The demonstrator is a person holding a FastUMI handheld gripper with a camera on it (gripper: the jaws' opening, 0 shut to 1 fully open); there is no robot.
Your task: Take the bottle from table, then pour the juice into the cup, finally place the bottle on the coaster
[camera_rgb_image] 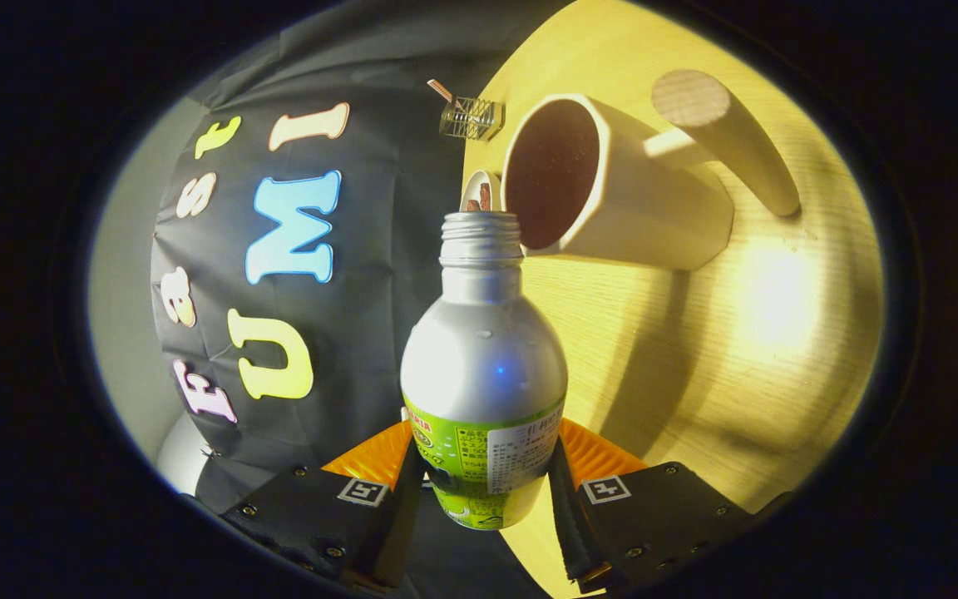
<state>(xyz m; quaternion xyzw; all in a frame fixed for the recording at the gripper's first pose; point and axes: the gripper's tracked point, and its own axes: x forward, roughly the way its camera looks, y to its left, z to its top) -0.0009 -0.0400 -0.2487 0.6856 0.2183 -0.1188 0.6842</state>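
The gripper view is rolled sideways, so the wooden table [695,349] fills the right half of the frame like a wall, lit warm yellow, and the dark booth wall fills the left half.

The bottle [483,366] comes next in size. It stands in the lower centre of the frame, silver above with a green label below, and its open threaded neck, with no cap on it, points toward the upper centre. The gripper [486,491] is closed on the bottle's labelled lower body: one finger presses its left side and the other its right side, with the gap between them just as wide as the bottle. The bottle is held off the table.

The cup [612,195], pale outside and dark inside, sits in the upper centre-right of the frame, standing on the table with its mouth turned toward the bottle. The bottle's mouth is just beside the cup's rim, at its lower left edge. Whether any juice is running cannot be told.

A light wooden handle [724,137] sticks out from the cup at the upper right.

A small clear box [471,116] rests at the table's edge, up and left of the cup.

A little round piece [481,193] shows between the bottle's neck and the cup; what it is cannot be told.
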